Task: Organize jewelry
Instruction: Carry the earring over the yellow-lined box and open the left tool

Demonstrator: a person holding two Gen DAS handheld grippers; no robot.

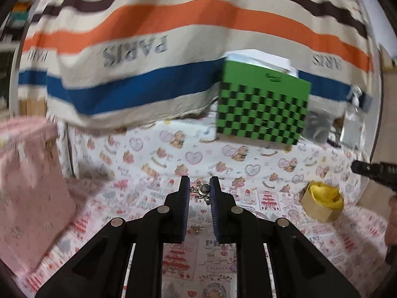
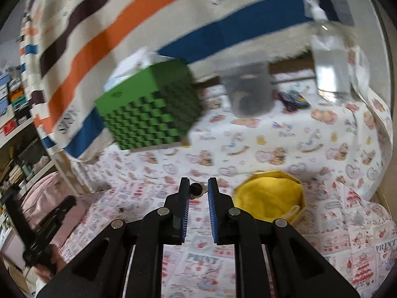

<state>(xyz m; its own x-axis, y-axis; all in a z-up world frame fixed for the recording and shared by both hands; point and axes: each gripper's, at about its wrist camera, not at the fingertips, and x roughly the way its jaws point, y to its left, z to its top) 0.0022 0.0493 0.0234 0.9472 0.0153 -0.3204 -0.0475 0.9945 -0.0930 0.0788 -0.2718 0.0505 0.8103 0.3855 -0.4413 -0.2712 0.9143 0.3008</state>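
My left gripper (image 1: 199, 185) is shut on a silver chain piece with a round knob (image 1: 205, 189), which sits between the blue pads above the printed tablecloth. My right gripper (image 2: 198, 185) is shut on a small dark round jewelry piece with a gold-coloured bit (image 2: 196, 189). A cardboard box lined with yellow cloth (image 2: 271, 196) stands just right of the right gripper's fingers, and the same yellow-lined box (image 1: 322, 200) lies to the right in the left wrist view. The right gripper's tip (image 1: 372, 168) pokes in at that view's right edge.
A green checkered box (image 1: 263, 104) (image 2: 148, 109) stands at the back against a striped cloth (image 1: 153, 24). A grey cup (image 2: 250, 92) and a clear pump bottle (image 2: 330, 59) are at the back right. Pink fabric (image 1: 29, 186) lies at the left.
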